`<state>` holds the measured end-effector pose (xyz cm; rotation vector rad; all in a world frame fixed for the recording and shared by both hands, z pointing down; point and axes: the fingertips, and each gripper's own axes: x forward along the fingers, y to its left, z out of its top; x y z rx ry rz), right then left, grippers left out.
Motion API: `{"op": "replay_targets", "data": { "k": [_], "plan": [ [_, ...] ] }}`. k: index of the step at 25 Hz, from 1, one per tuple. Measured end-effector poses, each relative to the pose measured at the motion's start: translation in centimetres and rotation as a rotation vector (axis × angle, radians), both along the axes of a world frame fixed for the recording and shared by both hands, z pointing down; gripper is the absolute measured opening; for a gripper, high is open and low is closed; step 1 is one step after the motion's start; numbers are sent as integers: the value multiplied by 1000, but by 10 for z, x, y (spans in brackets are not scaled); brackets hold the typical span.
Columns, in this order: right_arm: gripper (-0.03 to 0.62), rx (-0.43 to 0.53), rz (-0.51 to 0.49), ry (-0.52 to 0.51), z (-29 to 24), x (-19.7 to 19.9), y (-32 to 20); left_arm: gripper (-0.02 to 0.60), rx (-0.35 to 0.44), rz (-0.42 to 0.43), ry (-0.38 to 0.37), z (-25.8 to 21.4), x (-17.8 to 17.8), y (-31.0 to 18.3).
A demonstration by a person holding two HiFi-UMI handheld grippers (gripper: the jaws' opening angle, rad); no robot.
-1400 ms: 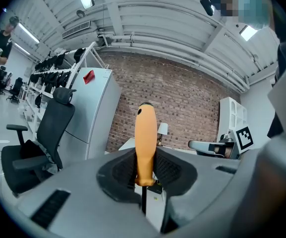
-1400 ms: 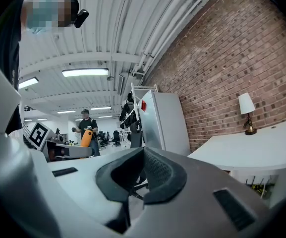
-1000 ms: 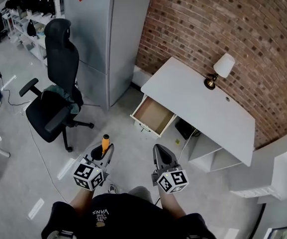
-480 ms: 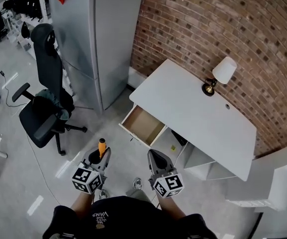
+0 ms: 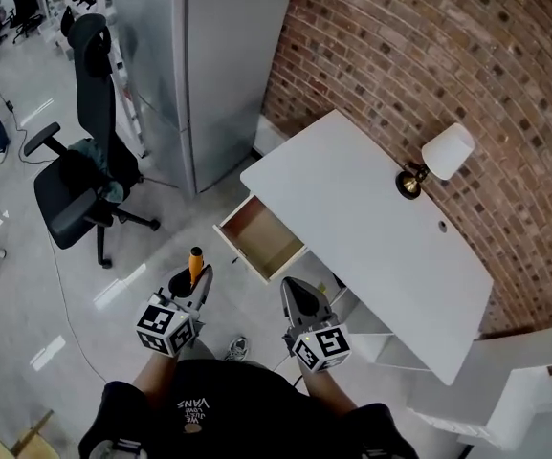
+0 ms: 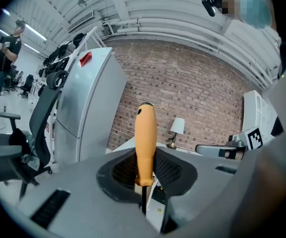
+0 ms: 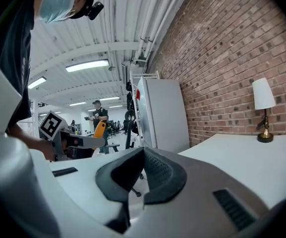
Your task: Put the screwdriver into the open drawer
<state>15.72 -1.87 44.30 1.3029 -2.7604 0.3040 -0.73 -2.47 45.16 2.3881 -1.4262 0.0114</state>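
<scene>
The screwdriver (image 5: 196, 262) has an orange handle and stands upright in my left gripper (image 5: 190, 287), which is shut on it low on the handle, where the dark shaft begins. In the left gripper view the handle (image 6: 145, 142) rises between the dark pads (image 6: 124, 171). The open drawer (image 5: 259, 238), wooden inside and showing nothing in it, juts from the white desk (image 5: 371, 220) just ahead and right of the screwdriver. My right gripper (image 5: 298, 297) is shut on nothing, below the drawer's near corner. In the right gripper view its pads (image 7: 158, 175) meet.
A lamp (image 5: 436, 162) stands on the desk by the brick wall (image 5: 429, 46). A tall grey cabinet (image 5: 199, 55) is left of the desk, and a black office chair (image 5: 84, 161) stands beyond it. White shelves (image 5: 381, 347) sit under the desk. A person (image 7: 96, 114) stands far off.
The view has closed in on the desk; the drawer now lies nearer both grippers. The left gripper still holds the screwdriver and the right stays shut.
</scene>
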Motion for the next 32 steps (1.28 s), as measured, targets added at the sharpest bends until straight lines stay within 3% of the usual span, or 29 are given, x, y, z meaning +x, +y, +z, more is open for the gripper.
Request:
{"op": "replay_targets", "data": {
  "k": [6, 12, 24, 32],
  "plan": [
    [-3, 2, -23, -17, 2, 15, -16, 76, -30, -19, -14, 14, 22, -12],
    [-3, -7, -3, -34, 10, 13, -35, 76, -66, -6, -15, 38, 21, -43],
    [-3, -78, 135, -40, 44, 12, -101, 77, -102, 151, 20, 88, 44, -161],
    [-3, -101, 215, -30, 55, 16, -143, 77, -206, 218, 21, 161, 57, -226]
  ]
}}
